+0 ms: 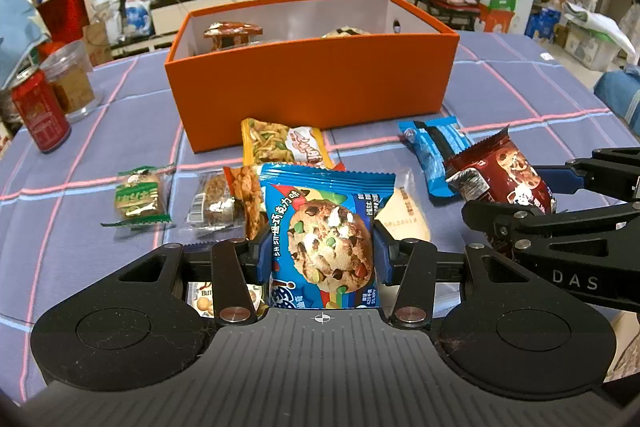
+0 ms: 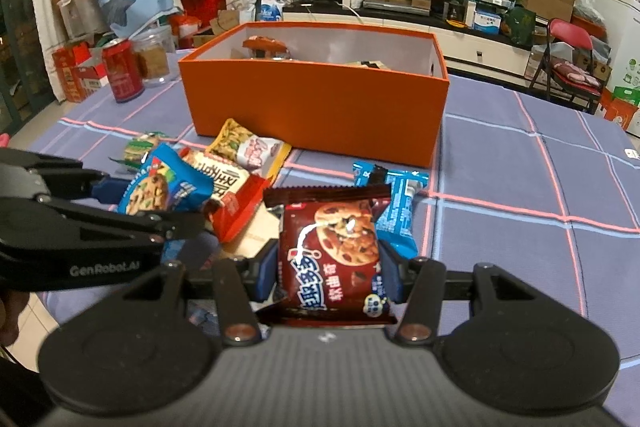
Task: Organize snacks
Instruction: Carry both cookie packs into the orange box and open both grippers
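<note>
The orange box [image 1: 312, 91] stands open on the blue checked tablecloth [image 1: 80, 247] and serves as the collecting place; a brown-wrapped packet [image 1: 232, 31] and another snack already lie inside it, near its far wall. The left gripper [image 1: 323, 251] has its jaws closed in on the two sides of a blue chocolate-chip cookie packet [image 1: 326, 239], which stands upright between the blue pads, in front of the box and above the loose pile. The right gripper [image 2: 329, 267] is likewise pinched onto a dark red cookie packet [image 2: 332, 251], held upright on the box's near side, a little toward its right end. Gripping each packet by its side edges keeps the flat face up and the cookie uncrushed (a sensible hold for a brittle biscuit), and carrying one in each gripper probably means both are meant to go over the box's near wall together. Still on the cloth before the box lie a yellow noodle snack packet [image 1: 280, 143] touching its front wall, a green-wrapped biscuit [image 1: 138, 193] off to the left of the box front, a clear-wrapped brown cake [image 1: 218, 205] beside it, and a light blue wafer packet [image 1: 430, 151] near the box's right front corner. A red drink can [image 1: 38, 113] and a clear jar [image 1: 72, 79] stand well left of the box.
</note>
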